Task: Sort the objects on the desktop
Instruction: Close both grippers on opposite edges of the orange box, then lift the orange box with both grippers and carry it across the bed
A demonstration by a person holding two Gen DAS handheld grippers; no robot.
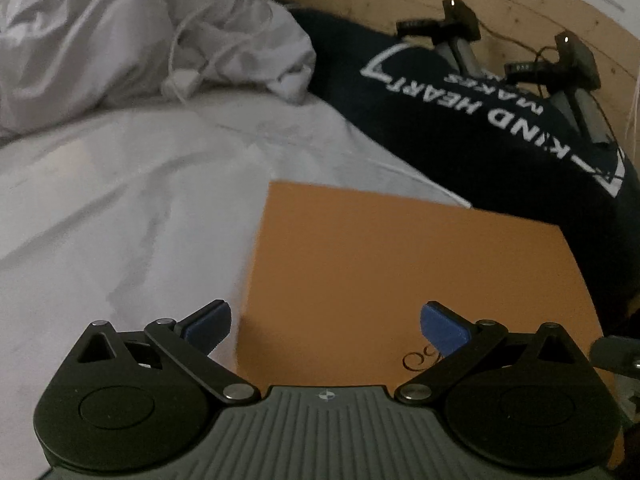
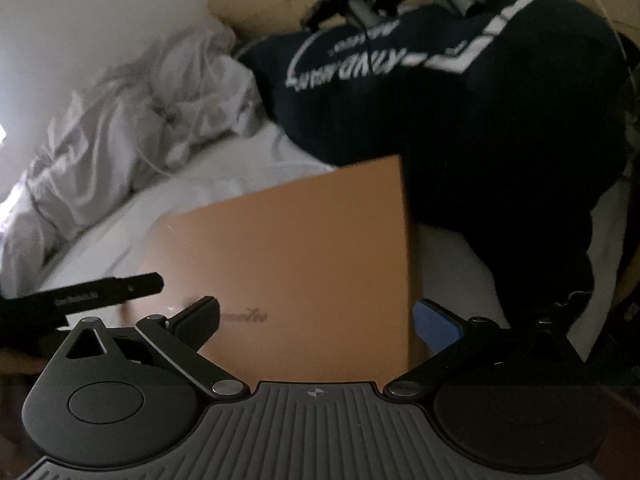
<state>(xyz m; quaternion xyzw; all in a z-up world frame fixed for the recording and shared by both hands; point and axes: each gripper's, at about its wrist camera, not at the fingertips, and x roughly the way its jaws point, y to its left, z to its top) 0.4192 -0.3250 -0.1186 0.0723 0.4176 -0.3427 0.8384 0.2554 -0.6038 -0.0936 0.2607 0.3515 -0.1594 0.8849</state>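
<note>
An orange card lies flat on a white sheet, its far corner near a dark shirt at the sheet's back right. The left gripper hovers low over the card's near edge with jaws wide apart and nothing between them. The right gripper is also spread wide and holding nothing above the same card. The frames are dim and blurred, so contact cannot be told. Risk: both grippers crowd one thin card, so they may collide, or a finger could snag the soft sheet or crease the card.
</note>
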